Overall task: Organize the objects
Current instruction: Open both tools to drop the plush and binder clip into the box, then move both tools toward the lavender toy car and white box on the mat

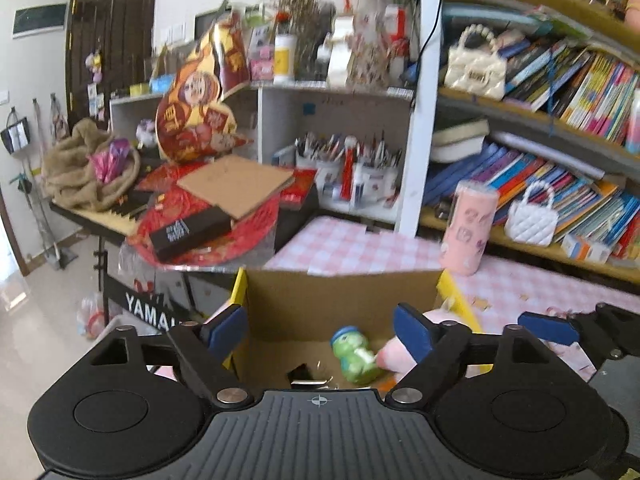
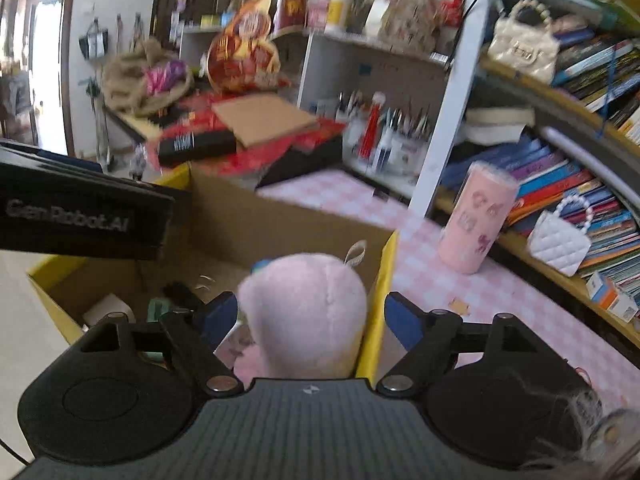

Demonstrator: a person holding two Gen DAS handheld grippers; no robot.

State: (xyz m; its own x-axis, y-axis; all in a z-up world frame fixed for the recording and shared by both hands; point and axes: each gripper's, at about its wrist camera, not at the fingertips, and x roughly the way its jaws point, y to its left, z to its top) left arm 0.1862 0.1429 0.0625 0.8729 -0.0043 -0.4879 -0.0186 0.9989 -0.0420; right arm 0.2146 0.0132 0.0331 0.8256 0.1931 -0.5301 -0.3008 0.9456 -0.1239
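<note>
An open cardboard box [image 1: 344, 296] with yellow flaps stands on the pink checked table. Inside lie a green figure toy [image 1: 356, 354], a small black clip and other small items. My left gripper [image 1: 320, 330] is open and empty above the box. My right gripper [image 2: 310, 320] is open around a pink plush toy [image 2: 304, 312] that rests against the box's right wall [image 2: 380, 300]; the pads do not touch it. The plush also shows in the left wrist view [image 1: 394, 358]. The right gripper's blue pad [image 1: 548, 328] shows at the right of the left wrist view.
A pink tumbler [image 2: 476, 220] stands on the table [image 2: 440, 288] to the right of the box. Bookshelves with white handbags [image 2: 560, 244] line the right. A cluttered keyboard stand with cardboard and red packets [image 1: 224, 200] stands behind the box. The other gripper's black body [image 2: 80, 216] crosses the left.
</note>
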